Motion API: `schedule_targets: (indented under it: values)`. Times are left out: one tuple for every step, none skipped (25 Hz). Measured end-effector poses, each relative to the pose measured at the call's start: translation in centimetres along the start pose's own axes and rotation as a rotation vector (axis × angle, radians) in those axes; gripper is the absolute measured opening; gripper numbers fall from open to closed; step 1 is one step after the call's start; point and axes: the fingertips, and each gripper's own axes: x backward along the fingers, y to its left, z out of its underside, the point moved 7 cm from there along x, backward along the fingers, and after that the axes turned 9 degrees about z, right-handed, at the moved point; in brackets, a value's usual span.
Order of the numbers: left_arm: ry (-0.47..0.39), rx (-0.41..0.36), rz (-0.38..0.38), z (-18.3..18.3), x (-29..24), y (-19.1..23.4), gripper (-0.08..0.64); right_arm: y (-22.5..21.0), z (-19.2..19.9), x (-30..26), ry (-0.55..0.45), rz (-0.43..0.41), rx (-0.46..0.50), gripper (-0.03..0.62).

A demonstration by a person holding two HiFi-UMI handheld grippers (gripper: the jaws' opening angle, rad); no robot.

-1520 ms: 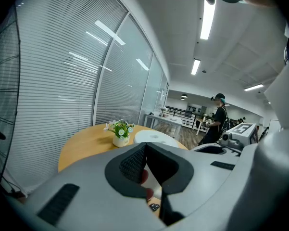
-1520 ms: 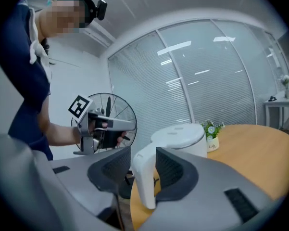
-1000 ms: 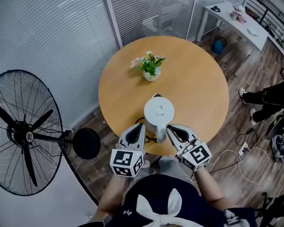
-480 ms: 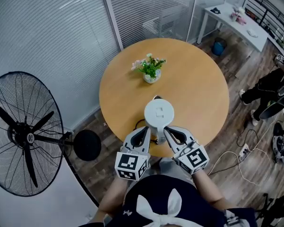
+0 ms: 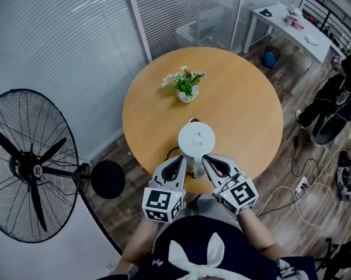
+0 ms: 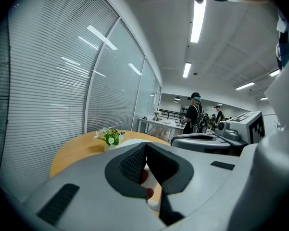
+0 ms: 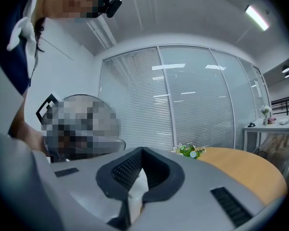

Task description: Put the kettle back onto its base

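right gripper (image 5: 207,159), low and centre in the head view, has its jaws pressed together at the tips, right against the near side of the white kettle (image 5: 196,140). its own view shows the pads meeting with only a sliver of white below them, so we cannot say it has the handle. left gripper (image 5: 179,160), just beside it to the lower left, is closed tip to tip as well, with a patch of white and red showing through the gap beneath.

the kettle stands upright, lid up, on the round wooden table (image 5: 245,109), close to its near edge. its base we cannot make out. a dark cord (image 5: 173,153) curls at the kettle's lower left, and whatever lies beneath is hidden by the kettle's body and the grippers.

we judge the work to be at the grasp, or possibly already done if the kettle sits on the base. if it does not, the next move calls for a gripper to open, take the handle firmly, lift the kettle level and set it down centred on the base, well in from the table edge.

farther up the frame a small pot of flowers (image 5: 186,85) stands well apart from the kettle, and slatted blinds (image 5: 76,39) fill the upper left.
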Motion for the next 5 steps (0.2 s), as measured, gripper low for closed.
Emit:
schedule_targets:
  values:
    - [0.001,0.0,0.001,0.0,-0.04,-0.07,0.021,-0.02,-0.01,0.03,0.0,0.0,0.0,0.021]
    - [0.001,-0.001,0.001,0.01,-0.06,-0.12,0.021,-0.04,-0.02,0.04,0.001,0.0,-0.001,0.021]
    - [0.002,-0.001,0.002,0.02,-0.08,-0.13,0.021,-0.03,-0.01,0.04,0.001,0.0,-0.001,0.021]
    - [0.003,0.0,0.002,0.02,-0.08,-0.13,0.021,-0.02,-0.01,0.03,0.002,0.0,-0.001,0.021]
    - [0.004,0.0,0.002,0.02,-0.09,-0.12,0.021,0.0,0.0,0.01,0.002,0.0,-0.001,0.021]
